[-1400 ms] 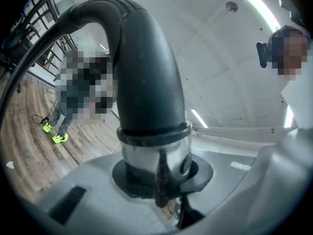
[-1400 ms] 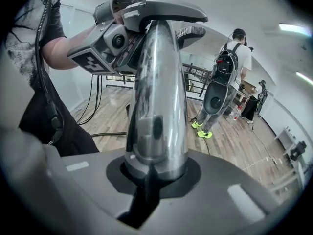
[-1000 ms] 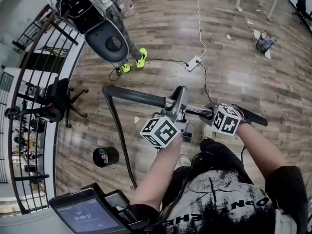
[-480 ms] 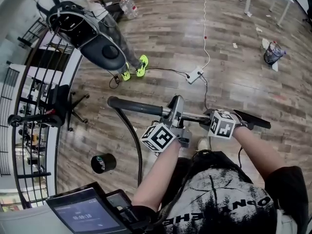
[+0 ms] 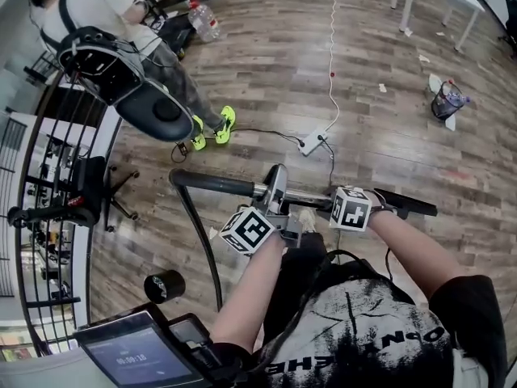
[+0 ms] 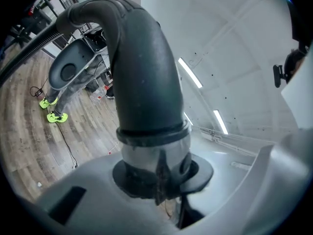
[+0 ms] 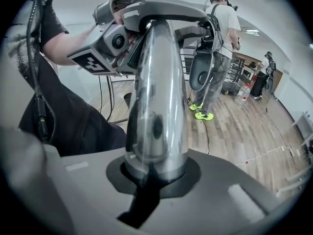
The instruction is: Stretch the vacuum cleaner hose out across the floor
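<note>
The vacuum wand is held level above the wooden floor. At its left end sits a dark curved elbow, and from there the black hose drops toward me. My left gripper is shut on the wand just right of the elbow. In the left gripper view the jaws close round the silver collar under the dark elbow. My right gripper is shut further right on the chrome tube. The wand's dark far end sticks out past it.
Another person in neon shoes stands at the upper left with a grey machine. A power strip with a white cable lies ahead. A railing, an office chair and a black cylinder are on the left.
Both grippers have carried the wand a little left and up in the picture, grips unchanged. The floor items have shifted in view, and more of the other person shows at the top left.
</note>
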The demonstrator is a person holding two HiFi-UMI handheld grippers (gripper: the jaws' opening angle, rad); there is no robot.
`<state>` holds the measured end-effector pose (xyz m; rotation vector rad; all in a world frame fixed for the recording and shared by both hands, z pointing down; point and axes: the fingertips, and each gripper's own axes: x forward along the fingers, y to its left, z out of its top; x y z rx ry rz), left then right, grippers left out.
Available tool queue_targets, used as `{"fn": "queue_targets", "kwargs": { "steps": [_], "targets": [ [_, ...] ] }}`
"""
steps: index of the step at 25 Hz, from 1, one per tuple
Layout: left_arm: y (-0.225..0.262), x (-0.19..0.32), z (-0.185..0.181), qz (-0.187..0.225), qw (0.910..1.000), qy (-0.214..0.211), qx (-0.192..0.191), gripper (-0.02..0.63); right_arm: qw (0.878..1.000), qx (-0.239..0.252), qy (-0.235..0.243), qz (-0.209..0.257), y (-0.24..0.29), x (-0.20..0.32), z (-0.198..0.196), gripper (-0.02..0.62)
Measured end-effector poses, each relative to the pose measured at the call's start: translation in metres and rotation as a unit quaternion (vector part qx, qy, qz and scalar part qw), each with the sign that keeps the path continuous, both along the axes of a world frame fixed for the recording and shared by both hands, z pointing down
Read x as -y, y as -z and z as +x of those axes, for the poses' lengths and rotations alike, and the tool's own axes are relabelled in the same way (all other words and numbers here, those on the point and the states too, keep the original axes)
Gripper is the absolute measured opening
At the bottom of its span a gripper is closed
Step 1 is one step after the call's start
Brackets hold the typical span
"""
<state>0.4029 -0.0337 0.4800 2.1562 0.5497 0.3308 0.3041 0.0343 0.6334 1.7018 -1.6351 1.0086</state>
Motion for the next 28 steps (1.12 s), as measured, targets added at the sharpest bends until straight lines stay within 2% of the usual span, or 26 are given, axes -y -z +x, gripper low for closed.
{"fn": "queue_targets", "kwargs": {
  "steps": [6,15,19,23,28],
  "targets": [
    [-0.017,0.022,0.062,-0.012,0.9998,0.009,0.01,0.083,1.0,0.01,0.01,-0.016,-0.014,0.016,0.06,0.049],
    [-0.039,0.072,0.163,-0.049,0.9969,0.055,0.025,0.083,0.997,0.014,0.057,-0.055,-0.021,0.042,0.168,0.049],
    [-0.025,0.09,0.199,-0.065,0.9948,0.078,0.013,0.083,0.994,0.01,0.084,-0.065,-0.013,0.056,0.21,0.049],
    [-0.025,0.114,0.221,-0.071,0.9907,0.116,0.003,0.083,0.99,-0.003,0.12,-0.069,-0.01,0.074,0.244,0.049],
    [-0.022,0.143,0.24,-0.075,0.9807,0.181,-0.004,0.083,0.98,-0.011,0.185,-0.069,-0.008,0.093,0.278,0.049]
  ]
}}
